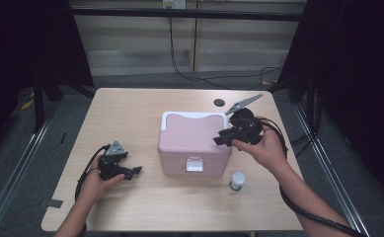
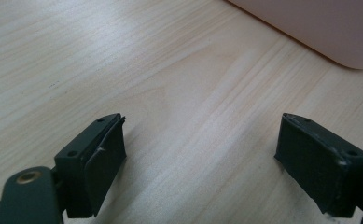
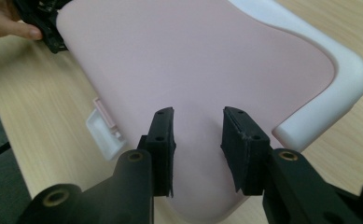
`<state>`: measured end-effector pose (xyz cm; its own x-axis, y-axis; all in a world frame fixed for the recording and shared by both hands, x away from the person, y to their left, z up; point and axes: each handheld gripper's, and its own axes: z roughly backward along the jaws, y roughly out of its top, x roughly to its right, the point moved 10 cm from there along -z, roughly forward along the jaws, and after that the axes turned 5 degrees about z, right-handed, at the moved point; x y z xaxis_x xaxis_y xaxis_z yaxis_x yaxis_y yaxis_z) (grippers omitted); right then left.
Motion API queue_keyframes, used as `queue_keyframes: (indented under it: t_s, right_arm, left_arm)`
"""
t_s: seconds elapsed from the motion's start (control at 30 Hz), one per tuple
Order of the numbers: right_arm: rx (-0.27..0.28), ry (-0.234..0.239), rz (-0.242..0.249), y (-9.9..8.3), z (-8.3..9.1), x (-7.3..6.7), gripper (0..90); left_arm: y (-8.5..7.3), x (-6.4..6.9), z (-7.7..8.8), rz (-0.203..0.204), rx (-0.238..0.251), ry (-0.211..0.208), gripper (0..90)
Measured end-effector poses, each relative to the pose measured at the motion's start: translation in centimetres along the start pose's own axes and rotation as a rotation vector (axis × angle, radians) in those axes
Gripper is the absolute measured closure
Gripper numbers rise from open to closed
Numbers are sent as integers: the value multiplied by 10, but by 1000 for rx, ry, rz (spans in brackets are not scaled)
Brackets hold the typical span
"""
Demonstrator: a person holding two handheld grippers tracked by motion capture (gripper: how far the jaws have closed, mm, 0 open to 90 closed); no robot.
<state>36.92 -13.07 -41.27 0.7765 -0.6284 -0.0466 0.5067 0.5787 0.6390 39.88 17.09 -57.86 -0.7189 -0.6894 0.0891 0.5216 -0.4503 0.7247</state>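
The right hand-held gripper [image 1: 222, 138], jaws parted and empty, hovers over the pink box [image 1: 192, 140] mid-counter (lid shut); next, I'd guess, unlatching it. The left hand-held gripper [image 1: 134, 171] rests open.

Matt pink plastic box [image 1: 194, 140] with a smooth lid sits on a pale wood-grain table [image 1: 130, 108].

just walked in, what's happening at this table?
A person works with two handheld grippers around a closed pink box. The right gripper hovers over the lid's right edge, jaws partly apart with nothing between them. The left gripper rests open on the table, left of the box. A small white jar stands untouched in front.
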Motion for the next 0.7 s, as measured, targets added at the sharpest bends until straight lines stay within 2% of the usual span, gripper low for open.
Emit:
queue_keyframes:
  t_s: [0.17, 0.23, 0.27, 0.37, 0.6, 0.63, 0.7]
  right_arm:
    - [6, -5, 3, -2, -5, 1, 712]
    - [3, -32, 29, -3, -5, 2, 780]
    - [7, -30, 43, -3, -5, 2, 805]
    - [2, -10, 38, -3, -5, -1, 900]
    - [-9, -5, 43, -3, -6, -2, 900]
    - [-8, -3, 37, -3, -6, -1, 900]
    - [-3, 1, 29, -3, -6, -1, 900]
  left_arm:
    - [0, -1, 0, -5, -5, 2, 149]
    - [0, -1, 0, -1, -4, 5, 148]
    - [0, -1, 1, -6, -4, 8, 147]
    - [-1, -3, 1, -1, -6, 16, 147]
    - [-1, -2, 2, 30, -1, 2, 144]
    - [-1, -4, 2, 19, 0, 9, 148]
    - [0, -4, 3, 60, 12, -3, 150]
